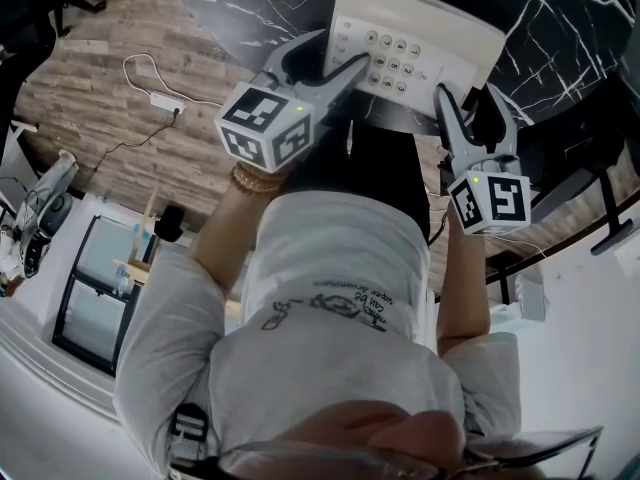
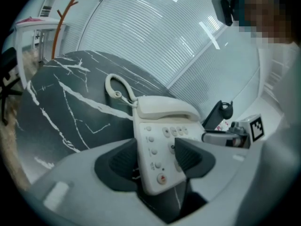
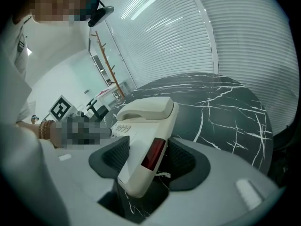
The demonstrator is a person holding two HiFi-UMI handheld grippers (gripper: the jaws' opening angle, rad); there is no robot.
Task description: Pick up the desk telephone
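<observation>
Desk telephone (image 1: 415,43) on marble table (image 1: 560,28), handset across far end. Left gripper (image 1: 335,56) clamps near-left edge, right gripper (image 1: 472,103) near-right edge, jaws wide. Both equally near; level lift likely next.

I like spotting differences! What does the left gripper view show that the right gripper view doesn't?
Only the left gripper view: the phone's curly cord and most of its buttons, one with a red mark.
Only the right gripper view: a dark red window on the phone's side.
Both: the phone tilted between that gripper's jaws with the pads against it, the handset on top, a few upper buttons, the dark marbled table and the white blinds.
</observation>
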